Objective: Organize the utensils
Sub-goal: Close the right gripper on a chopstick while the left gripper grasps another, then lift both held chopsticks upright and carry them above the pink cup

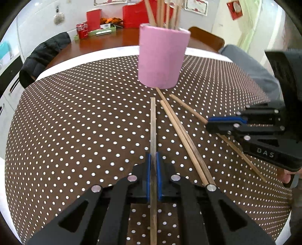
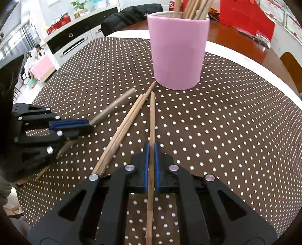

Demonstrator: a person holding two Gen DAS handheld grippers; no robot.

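Observation:
A pink cup (image 1: 162, 56) with several wooden chopsticks in it stands on the dotted brown tablecloth (image 1: 75, 116); it also shows in the right wrist view (image 2: 177, 50). My left gripper (image 1: 153, 156) is shut on a darker chopstick (image 1: 153, 124) that points at the cup. My right gripper (image 2: 151, 147) is shut on a light chopstick (image 2: 152, 116). Two more chopsticks (image 2: 124, 126) lie side by side on the cloth between the grippers. The right gripper (image 1: 213, 124) shows in the left wrist view, and the left gripper (image 2: 88, 124) shows in the right wrist view.
Behind the cloth is a wooden table (image 1: 105, 41) with red boxes (image 1: 132, 15), cans (image 1: 82, 30) and a green tray (image 1: 102, 32). A dark jacket (image 1: 45, 54) hangs on a chair at the left. A cabinet (image 2: 71, 41) stands beyond.

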